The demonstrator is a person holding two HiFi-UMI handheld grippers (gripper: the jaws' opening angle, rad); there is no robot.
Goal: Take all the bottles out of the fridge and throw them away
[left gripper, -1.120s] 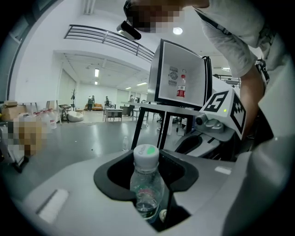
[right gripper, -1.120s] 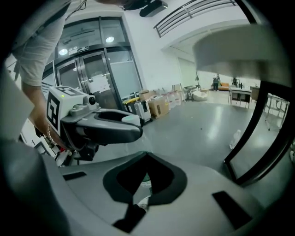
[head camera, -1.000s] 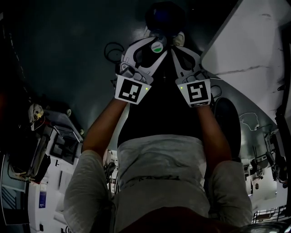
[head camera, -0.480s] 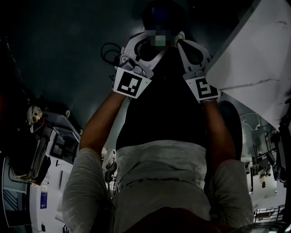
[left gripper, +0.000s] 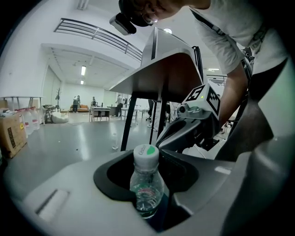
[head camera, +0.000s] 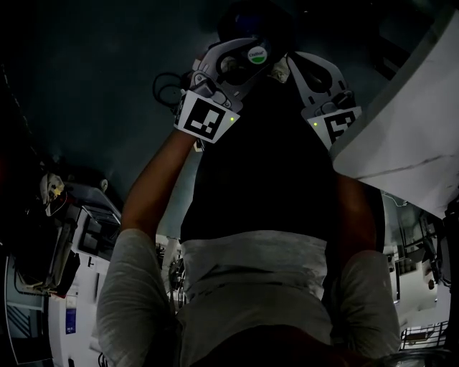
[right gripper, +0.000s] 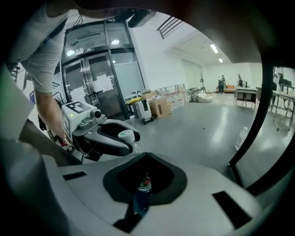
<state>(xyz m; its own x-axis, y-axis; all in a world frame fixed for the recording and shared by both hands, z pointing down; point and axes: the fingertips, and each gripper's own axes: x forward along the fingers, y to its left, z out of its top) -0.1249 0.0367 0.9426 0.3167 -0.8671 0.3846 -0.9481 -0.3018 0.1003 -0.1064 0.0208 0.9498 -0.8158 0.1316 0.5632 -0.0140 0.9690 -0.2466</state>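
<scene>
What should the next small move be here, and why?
Probably lower both grippers toward the dark round shape just ahead, likely the bin, before any release. The left gripper is clamped on a capped bottle, the right gripper seems shut on a second bottle, and the dim head view shows their tips just short of that shape.

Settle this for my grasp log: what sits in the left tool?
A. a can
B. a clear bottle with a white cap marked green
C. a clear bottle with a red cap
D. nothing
B: the left tool grips a clear bottle whose white cap bears a green mark.
</scene>
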